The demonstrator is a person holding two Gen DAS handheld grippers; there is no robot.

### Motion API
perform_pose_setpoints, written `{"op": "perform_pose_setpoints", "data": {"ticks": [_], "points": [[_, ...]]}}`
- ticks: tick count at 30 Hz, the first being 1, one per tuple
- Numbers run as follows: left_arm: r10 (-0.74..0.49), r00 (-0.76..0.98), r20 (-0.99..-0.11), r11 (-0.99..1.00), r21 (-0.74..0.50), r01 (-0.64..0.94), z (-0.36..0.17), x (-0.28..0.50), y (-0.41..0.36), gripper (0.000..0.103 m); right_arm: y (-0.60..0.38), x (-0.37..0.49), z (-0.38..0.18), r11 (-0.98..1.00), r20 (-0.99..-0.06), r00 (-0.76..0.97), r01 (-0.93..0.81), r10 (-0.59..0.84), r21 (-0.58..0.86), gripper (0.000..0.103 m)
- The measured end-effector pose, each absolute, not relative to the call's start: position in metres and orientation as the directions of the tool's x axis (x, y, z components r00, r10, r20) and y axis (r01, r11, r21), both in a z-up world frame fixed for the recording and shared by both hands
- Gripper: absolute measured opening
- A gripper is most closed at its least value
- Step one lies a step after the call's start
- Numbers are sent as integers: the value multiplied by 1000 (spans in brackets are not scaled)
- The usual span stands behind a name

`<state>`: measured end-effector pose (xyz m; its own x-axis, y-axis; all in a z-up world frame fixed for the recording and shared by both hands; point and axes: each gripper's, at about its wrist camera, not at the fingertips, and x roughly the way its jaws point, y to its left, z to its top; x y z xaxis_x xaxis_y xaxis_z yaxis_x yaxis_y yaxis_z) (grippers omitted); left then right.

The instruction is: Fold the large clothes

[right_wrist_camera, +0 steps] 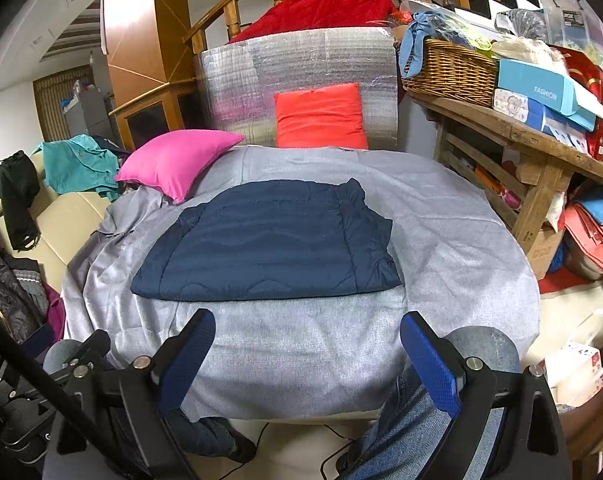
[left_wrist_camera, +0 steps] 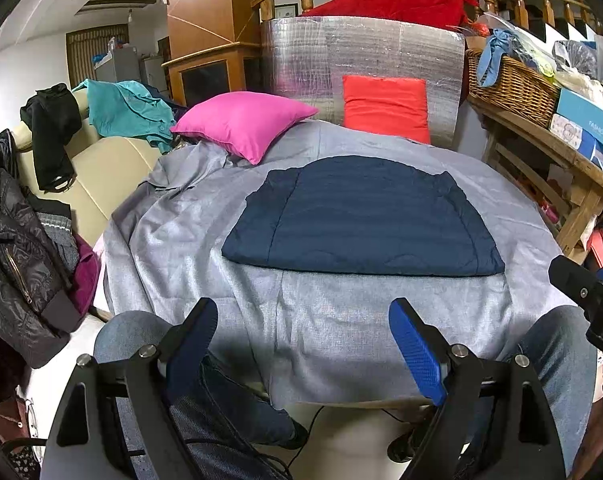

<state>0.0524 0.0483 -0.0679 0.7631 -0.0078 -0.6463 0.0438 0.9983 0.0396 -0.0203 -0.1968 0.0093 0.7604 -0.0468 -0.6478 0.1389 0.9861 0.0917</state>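
Garment: I see the navy quilted jacket [left_wrist_camera: 361, 216] folded flat at frame centre, on the grey sheet [left_wrist_camera: 205, 248].
Left gripper [left_wrist_camera: 303, 336]: jaws spread wide, nothing between them — low in frame, short of the jacket's near edge.
Right gripper [right_wrist_camera: 307, 342]: jaws likewise parted and empty, bottom centre, clear of the fabric.
Surroundings: pink pillow [right_wrist_camera: 177, 162] upper left of jacket — orange pillow [right_wrist_camera: 321, 120] behind it, against the silver foil panel [right_wrist_camera: 261, 76].
Right side: wicker basket [right_wrist_camera: 449, 72] on wooden shelf [right_wrist_camera: 541, 140].
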Motion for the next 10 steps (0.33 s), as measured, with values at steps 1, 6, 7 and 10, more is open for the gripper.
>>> {"op": "perform_pose_setpoints", "data": {"ticks": [1,6,7,10], "points": [[-11,762,-647,998,38,46,-69,53,48,88,-197,-20,9,986,-648,760,138,-47,91,96],[-3,762,-648,997,56,52,-79,58,47,88,-198,-12,0,986,-662,749,134,-34,100,96],[-4,765,-645,996,62,57,-80,61,46,88,-197,-10,-2,986,-665,746,130,-31,101,96],[-66,747,-661,993,33,117,-79,88,45,88,-201,15,-10,987,-687,727,103,12,125,96]]}}
